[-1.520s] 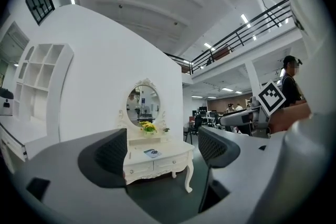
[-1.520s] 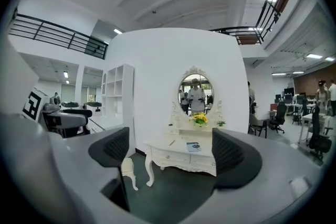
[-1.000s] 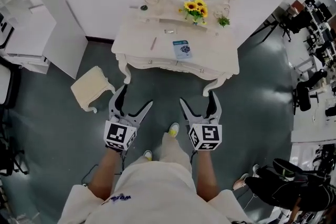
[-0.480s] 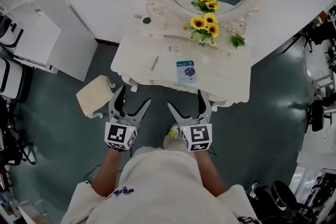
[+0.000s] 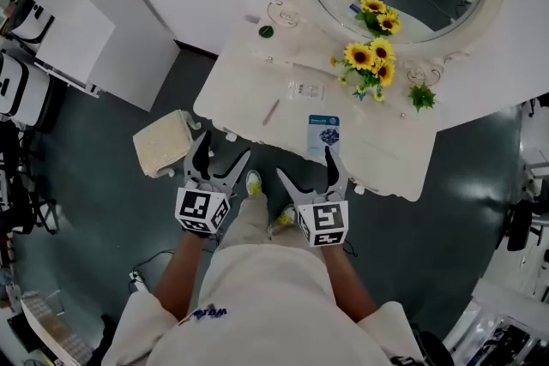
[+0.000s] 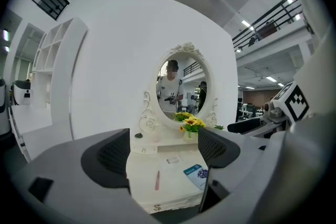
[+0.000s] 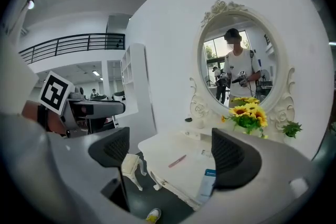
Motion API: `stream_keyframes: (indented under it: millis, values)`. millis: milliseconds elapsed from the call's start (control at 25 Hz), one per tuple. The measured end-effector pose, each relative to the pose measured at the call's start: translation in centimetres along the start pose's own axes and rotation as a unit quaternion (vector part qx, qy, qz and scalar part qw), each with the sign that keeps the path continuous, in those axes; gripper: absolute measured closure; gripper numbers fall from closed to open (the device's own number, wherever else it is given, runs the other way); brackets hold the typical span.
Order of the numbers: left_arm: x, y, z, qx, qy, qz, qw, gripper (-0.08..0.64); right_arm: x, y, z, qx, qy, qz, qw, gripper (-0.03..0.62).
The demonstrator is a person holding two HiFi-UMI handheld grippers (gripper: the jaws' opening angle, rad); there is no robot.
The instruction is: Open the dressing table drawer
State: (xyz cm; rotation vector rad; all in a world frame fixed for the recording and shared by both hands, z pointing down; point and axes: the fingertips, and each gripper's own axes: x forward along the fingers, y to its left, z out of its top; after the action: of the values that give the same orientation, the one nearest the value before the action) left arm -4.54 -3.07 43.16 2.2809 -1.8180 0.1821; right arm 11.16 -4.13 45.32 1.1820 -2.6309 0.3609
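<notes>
head view puts you on the approach, left gripper (image 5: pixel 223 148) and right gripper (image 5: pixel 304 163) both wide open and empty at the dressing table's (image 5: pixel 377 146) near edge, so next you likely close on the drawer (image 6: pixel 163 205) knob.

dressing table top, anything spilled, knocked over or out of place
Nothing stands out. The sunflowers stand upright, the pen and the booklet lie flat on the table, and nothing looks spilled.

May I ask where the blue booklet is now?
In the head view, the blue booklet lies near the front edge of the dressing table, ahead of the right gripper, with the pink pen to its left.
</notes>
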Motion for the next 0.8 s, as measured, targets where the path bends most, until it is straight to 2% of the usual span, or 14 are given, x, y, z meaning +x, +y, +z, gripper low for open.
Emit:
stream_keyframes:
  millis: [160, 400, 600, 800]
  values:
    - [4.6, 2.4, -0.8, 0.009, 0.008, -0.002, 0.9999, 0.153, 4.7, -1.6, -0.1, -0.005, 0.007, -0.008, 1.000, 0.106]
    - [12.4, 5.5, -3.3, -0.007, 0.028, -0.028, 0.9992, 0.153, 11.3, -5.0, -0.3, 0.001, 0.006, -0.050, 0.999, 0.107]
    - [17.0, 7.9, -4.9, -0.017, 0.050, -0.047, 0.9975, 0.153, 16.0, -5.5, -1.5, 0.011, 0.027, -0.053, 0.998, 0.107]
    - [21.7, 9.3, -8.2, -0.025, 0.076, -0.059, 0.9951, 0.153, 19.7, -8.3, -3.5, 0.029, 0.044, -0.089, 0.995, 0.112]
